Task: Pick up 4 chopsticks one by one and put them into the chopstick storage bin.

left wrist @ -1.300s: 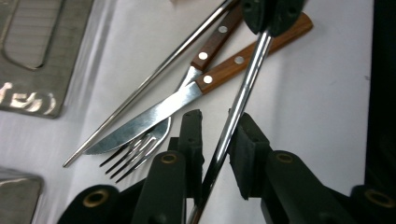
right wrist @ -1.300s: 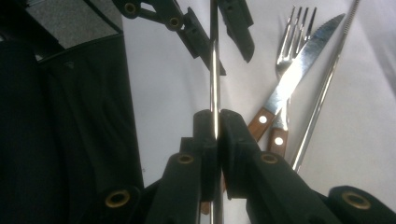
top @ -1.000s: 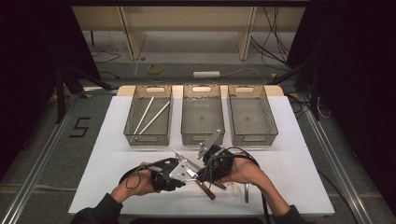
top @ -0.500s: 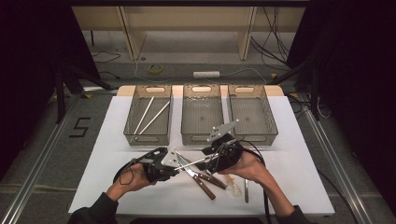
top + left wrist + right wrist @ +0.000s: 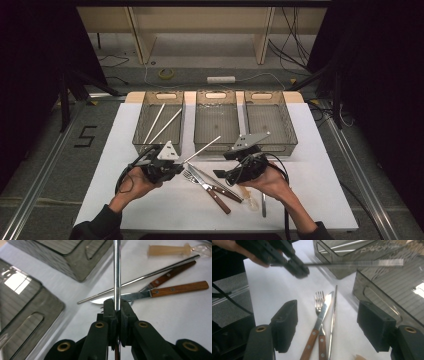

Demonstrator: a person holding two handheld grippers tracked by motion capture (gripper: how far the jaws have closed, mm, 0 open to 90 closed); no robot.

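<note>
High view shows our left gripper (image 5: 175,167) clenched on a metal rod (image 5: 202,149) above the table's (image 5: 320,195) near middle. Two rods (image 5: 160,125) lie in the left bin (image 5: 141,131); fork (image 5: 319,301), knife (image 5: 323,310), another rod (image 5: 333,320) remain. Right gripper (image 5: 328,322) gapes empty.

Left gripper (image 5: 172,167) jaws clamped tight, raised; right gripper (image 5: 227,172) jaws spread wide, hovering

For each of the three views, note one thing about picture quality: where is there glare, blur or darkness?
High view: dark surroundings, bright white table. Left gripper view: window-like glare on a bin; the near jaws look soft. Right gripper view: the rod held by the left gripper is smeared, and the near jaws are blurred.
</note>
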